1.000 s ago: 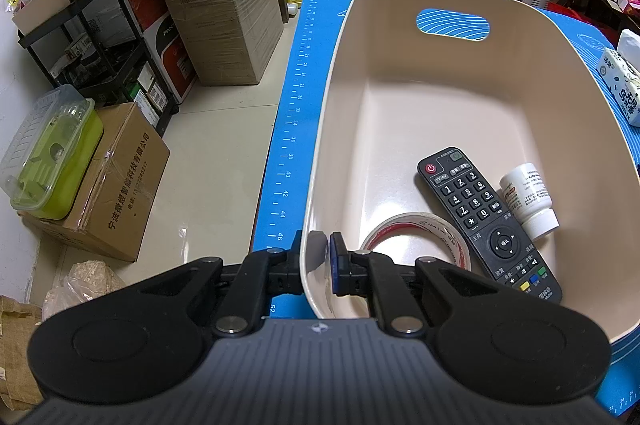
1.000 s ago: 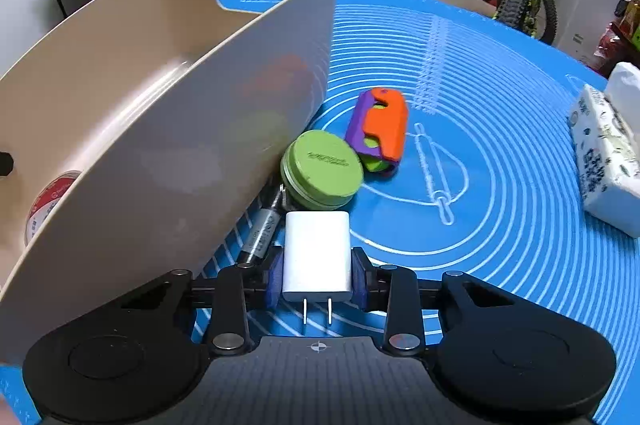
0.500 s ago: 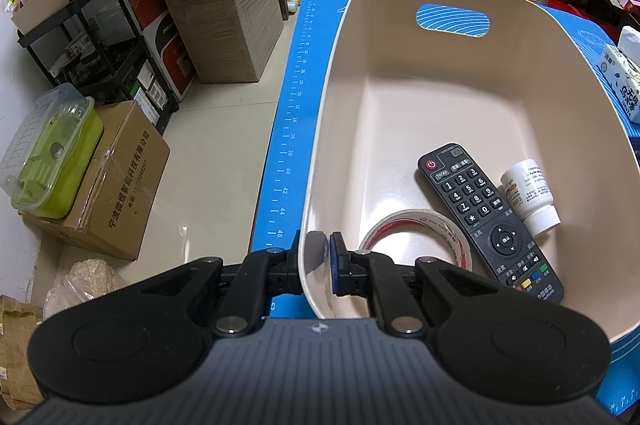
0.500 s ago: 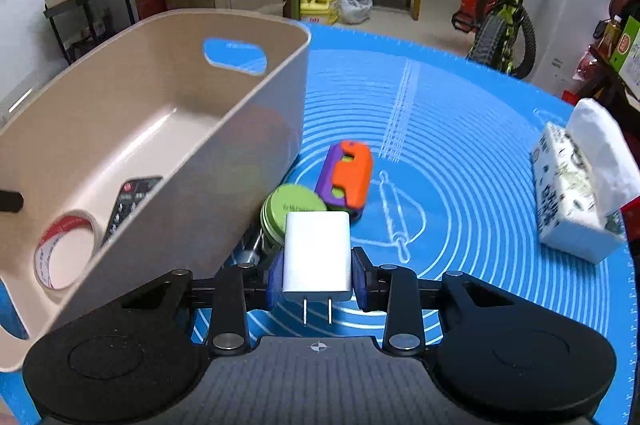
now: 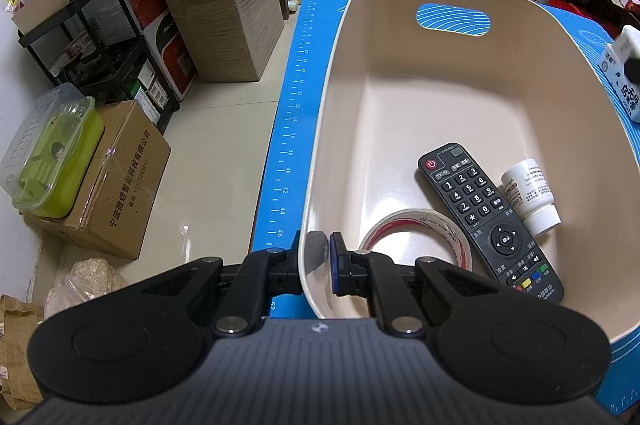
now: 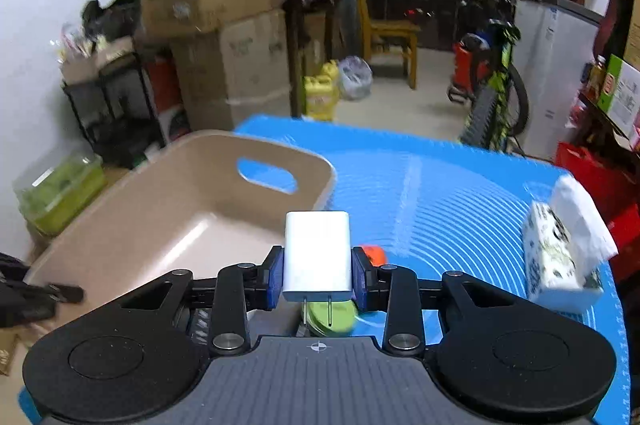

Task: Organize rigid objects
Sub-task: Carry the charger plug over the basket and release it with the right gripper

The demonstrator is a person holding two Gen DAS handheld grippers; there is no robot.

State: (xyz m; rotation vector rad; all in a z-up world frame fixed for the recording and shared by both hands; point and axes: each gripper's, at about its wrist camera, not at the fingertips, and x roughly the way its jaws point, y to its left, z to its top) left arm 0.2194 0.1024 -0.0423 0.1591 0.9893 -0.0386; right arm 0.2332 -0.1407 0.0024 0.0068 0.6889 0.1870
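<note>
My left gripper point(image 5: 316, 261) is shut on the near rim of the beige plastic bin point(image 5: 440, 97), one finger outside the wall and one inside. Inside the bin lie a black remote control point(image 5: 484, 221), a white pill bottle point(image 5: 530, 193) and a roll of clear tape point(image 5: 416, 229). My right gripper point(image 6: 318, 271) is shut on a white plug-in charger point(image 6: 317, 255), prongs toward the camera, held above the table beside the bin point(image 6: 168, 209). Below it a green round tin point(image 6: 334, 315) and an orange toy point(image 6: 374, 253) peek out on the blue mat point(image 6: 440, 193).
A tissue pack point(image 6: 560, 253) lies at the mat's right edge. Off the table stand cardboard boxes point(image 5: 224, 17), a black shelf rack point(image 5: 100, 37), a green lidded container point(image 5: 52, 149), a wooden chair point(image 6: 384, 33) and a bicycle point(image 6: 496, 89).
The right gripper has risen with the charger and tilted up, so the bin's inside and the room now show and the tin and toy have sunk under it. The left gripper has kept still.
</note>
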